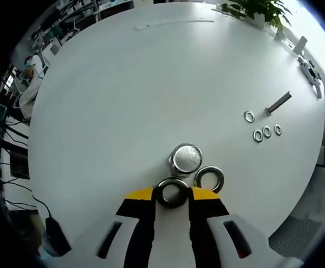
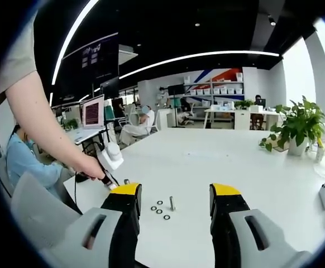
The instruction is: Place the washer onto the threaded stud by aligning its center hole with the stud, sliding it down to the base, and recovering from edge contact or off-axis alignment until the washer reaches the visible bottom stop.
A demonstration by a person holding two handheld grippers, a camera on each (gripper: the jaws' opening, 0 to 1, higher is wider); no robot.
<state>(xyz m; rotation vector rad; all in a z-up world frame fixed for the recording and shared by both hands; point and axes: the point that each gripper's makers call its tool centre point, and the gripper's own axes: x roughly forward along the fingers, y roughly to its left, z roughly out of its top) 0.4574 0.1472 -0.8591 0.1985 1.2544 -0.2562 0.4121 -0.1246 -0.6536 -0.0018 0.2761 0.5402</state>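
Left gripper (image 1: pixel 171 194) low over white table (image 1: pixel 123 100), jaws pinching washer (image 1: pixel 171 191) just short of threaded stud (image 1: pixel 185 158); second washer (image 1: pixel 209 178) beside stud. Right gripper (image 2: pixel 174 192) raised, jaws spread; bolt (image 2: pixel 172 202) beyond, bare tabletop around.

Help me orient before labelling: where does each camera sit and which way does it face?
Left gripper view: rides the left tongs, looking down at the table; its jaws close on a washer beside the stud.
Right gripper view: rides the right tongs, held higher, facing across the room; a person's arm shows.
Shared: table, small washers, bolt, plant.
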